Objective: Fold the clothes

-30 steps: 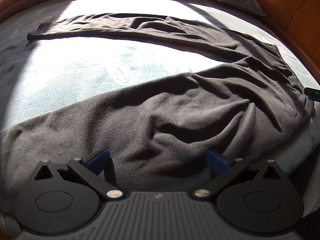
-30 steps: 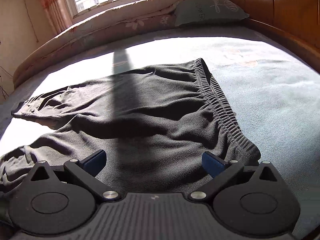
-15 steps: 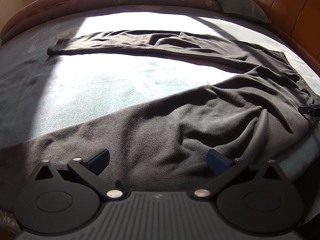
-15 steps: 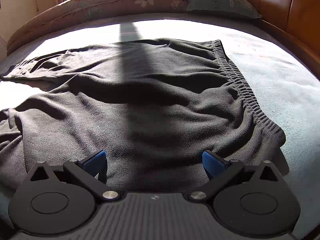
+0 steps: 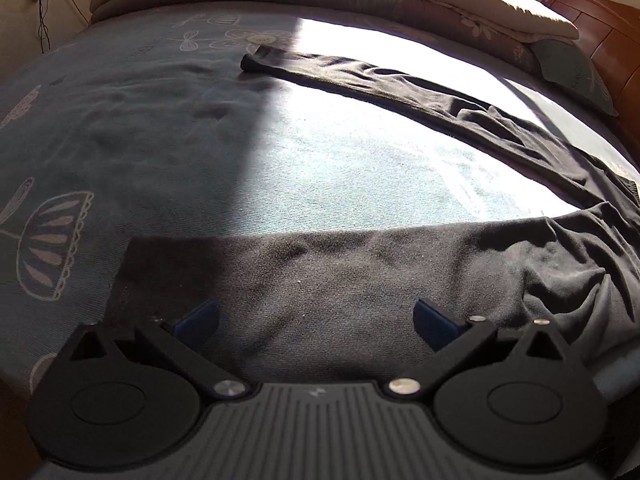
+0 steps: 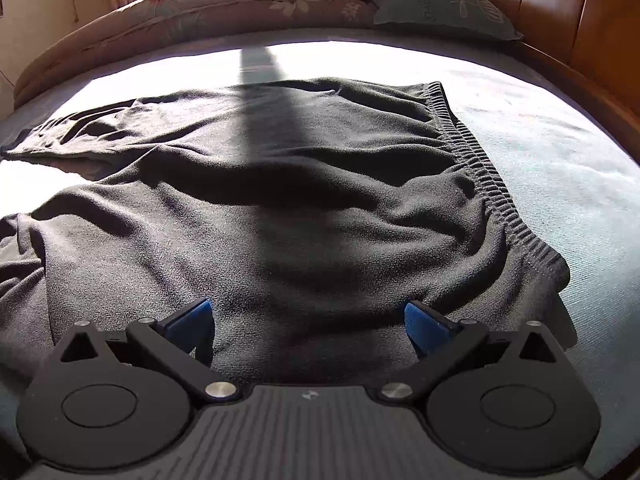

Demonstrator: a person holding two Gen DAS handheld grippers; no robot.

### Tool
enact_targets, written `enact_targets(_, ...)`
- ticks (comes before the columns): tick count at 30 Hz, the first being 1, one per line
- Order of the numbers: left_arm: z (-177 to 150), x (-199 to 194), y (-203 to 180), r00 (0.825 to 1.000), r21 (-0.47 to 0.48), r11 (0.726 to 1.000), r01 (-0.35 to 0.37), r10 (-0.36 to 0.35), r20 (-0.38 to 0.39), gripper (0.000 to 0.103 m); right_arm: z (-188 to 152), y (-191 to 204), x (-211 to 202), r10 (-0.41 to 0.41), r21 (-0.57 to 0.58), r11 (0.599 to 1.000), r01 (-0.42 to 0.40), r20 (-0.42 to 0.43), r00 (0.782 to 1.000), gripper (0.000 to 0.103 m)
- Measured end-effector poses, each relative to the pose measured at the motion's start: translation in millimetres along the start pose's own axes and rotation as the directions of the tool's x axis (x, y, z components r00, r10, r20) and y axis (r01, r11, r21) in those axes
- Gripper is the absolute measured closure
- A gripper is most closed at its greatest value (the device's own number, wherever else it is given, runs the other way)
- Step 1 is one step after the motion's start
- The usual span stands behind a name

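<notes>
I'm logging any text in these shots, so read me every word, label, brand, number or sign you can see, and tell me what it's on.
No text reads clearly in either view.
Pillow: a pale printed design that may include lettering, too blurred to read.
Left gripper body: a small pale emblem, no legible letters.
Right gripper body: the same kind of emblem, unreadable.
Black trousers and bedsheet: no visible text; the sheet shows only drawn flower patterns.

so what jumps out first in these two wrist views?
The dark trousers dominate, spread flat across the blue-grey bedspread, with the ribbed waistband along their right side in the right wrist view and the two legs splayed apart in the left one. A hard patch of sunlight cuts across the bed between the legs. Both the left gripper and the right gripper are open, low over the fabric.
</notes>
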State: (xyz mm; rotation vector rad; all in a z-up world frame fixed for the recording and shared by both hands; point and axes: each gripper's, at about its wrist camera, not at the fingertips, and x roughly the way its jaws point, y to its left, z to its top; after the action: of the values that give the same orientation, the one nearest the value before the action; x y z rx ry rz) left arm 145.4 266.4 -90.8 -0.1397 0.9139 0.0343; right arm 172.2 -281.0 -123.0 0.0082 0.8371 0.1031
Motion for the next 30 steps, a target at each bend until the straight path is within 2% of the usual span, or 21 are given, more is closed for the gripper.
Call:
enact_targets(4, 12.6, 20.3, 8.9, 1.0, -0.031, 0.999, 0.009, -0.009, -0.012, 0.001, -0.4, 0.8, -0.2, -0.004, -0.001, 1.0, 0.004, 0.001, 1.0, 0.0)
enact_targets(8, 7.3, 33.1, 25.3, 0.996, -0.09, 0.993, -0.082, 0.081, -0.024, 0.001, 0.7, 0.5, -0.2, -0.003, -0.003, 1.0, 0.003, -0.01, 1.0, 0.0)
enact_targets(11, 10.0, 28.2, 29.2, 0.995, -0.136, 0.986, -0.099, 0.095, -0.033, 0.001, 0.9, 0.3, -0.2, -0.002, -0.003, 1.0, 0.001, -0.013, 1.0, 0.0)
enact_targets(14, 12.9, 19.8, 7.7, 0.996, -0.068, 0.994, -0.087, 0.085, -0.03, 0.001, -0.3, 0.7, -0.6, -0.004, -0.003, 1.0, 0.004, -0.007, 1.0, 0.0)
enact_targets(17, 10.0, 18.5, -27.1, 1.0, 0.029, 0.999, -0.017, 0.018, -0.025, 0.001, -2.0, 0.6, -1.0, -0.005, -0.002, 1.0, 0.005, 0.004, 1.0, 0.0)
enact_targets(20, 4.4, 23.0, -62.0, 0.998, 0.119, 0.991, 0.061, -0.057, -0.034, 0.001, -1.9, 0.5, -0.8, -0.005, -0.004, 1.0, 0.005, 0.006, 1.0, 0.0)
enact_targets(22, -3.0, 34.6, -76.9, 0.998, 0.143, 0.989, 0.043, -0.036, -0.052, 0.001, -2.3, 0.4, -1.0, -0.004, -0.006, 1.0, 0.004, 0.01, 1.0, 0.0)
enact_targets(25, -7.7, 33.5, -86.4, 1.0, 0.143, 0.99, -0.003, 0.006, -0.02, 0.0, -1.8, 0.7, -1.3, -0.004, -0.01, 1.0, 0.004, 0.006, 1.0, 0.0)
enact_targets(30, -2.0, 29.3, -81.7, 0.999, 0.107, 0.994, -0.007, 0.011, -0.043, 0.0, 18.2, 8.2, -1.7, 0.009, -0.015, 1.0, -0.01, -0.11, 0.994, 0.0)
